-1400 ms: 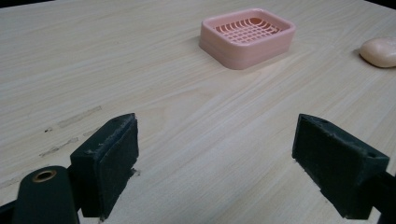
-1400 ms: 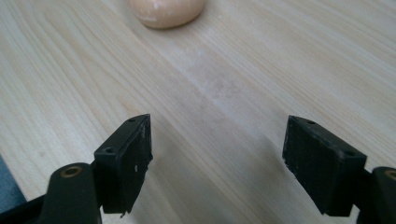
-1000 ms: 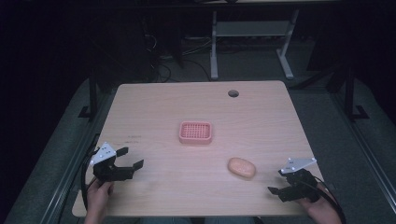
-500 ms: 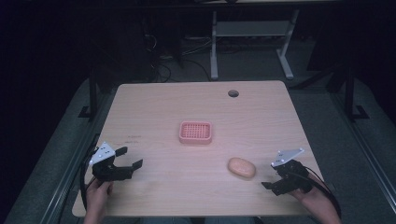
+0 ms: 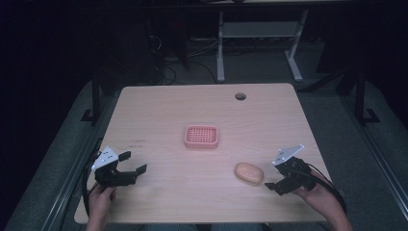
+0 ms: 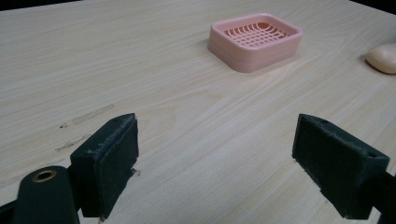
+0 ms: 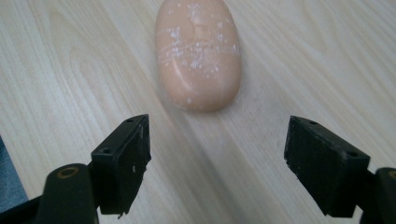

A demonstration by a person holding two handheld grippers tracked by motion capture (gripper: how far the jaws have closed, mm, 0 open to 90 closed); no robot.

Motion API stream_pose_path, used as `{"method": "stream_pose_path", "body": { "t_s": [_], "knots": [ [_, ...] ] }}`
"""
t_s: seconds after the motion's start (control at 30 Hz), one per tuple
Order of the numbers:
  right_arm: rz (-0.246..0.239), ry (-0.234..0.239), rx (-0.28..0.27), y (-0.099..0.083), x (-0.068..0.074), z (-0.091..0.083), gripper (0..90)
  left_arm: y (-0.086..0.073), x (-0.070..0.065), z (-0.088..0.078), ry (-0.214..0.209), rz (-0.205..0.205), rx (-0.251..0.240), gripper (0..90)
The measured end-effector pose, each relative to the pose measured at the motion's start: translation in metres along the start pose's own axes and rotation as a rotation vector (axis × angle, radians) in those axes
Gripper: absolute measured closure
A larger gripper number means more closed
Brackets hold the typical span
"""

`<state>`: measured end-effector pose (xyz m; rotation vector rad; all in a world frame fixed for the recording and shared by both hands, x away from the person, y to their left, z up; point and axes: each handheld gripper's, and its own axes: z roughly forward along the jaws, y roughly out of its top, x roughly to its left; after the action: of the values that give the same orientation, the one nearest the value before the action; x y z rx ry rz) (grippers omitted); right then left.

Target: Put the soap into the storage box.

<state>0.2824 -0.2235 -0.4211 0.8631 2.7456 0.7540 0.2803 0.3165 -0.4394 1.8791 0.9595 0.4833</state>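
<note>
Overhead, a dim room with dark floor, cables and a metal stand at the far end surrounds a pale wooden table [image 5: 159, 110], smooth, faintly scuffed near the left, with a cable hole [image 5: 240, 96] at its far right. At the table's middle sits a pink soap dish [image 5: 202, 136] with a slotted top. Near and right of it, well apart, lies a peach soap bar [image 5: 249, 173], flat on the bare wood. The right gripper [image 5: 284, 180] sits just beside the bar, jaws spread wide and grasping nothing; its own view shows the soap bar [image 7: 198, 51] just ahead, between the jaw lines. The bar looks hard, light, rounded and likely slippery, with white flecks; pinching across its narrow middle seems safest. The left gripper [image 5: 132, 163] rests at near left, jaws also apart and empty.
</note>
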Motion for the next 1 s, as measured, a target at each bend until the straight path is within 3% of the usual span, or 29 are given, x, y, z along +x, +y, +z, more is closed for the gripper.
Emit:
{"method": "stream_pose_path", "body": {
  "t_s": [0.4, 1.0],
  "knots": [
    [-0.07, 0.016, 0.032, 0.024, 0.002, 0.012, 20.5, 0.0, 0.002, -0.001, 0.003, -0.009, -0.006, 14.3],
    [-0.127, 0.04, 0.092, 0.054, 0.005, 0.029, 20.2, 0.0, 0.003, 0.0, 0.001, -0.011, -0.005, 14.3]
  ]
}}
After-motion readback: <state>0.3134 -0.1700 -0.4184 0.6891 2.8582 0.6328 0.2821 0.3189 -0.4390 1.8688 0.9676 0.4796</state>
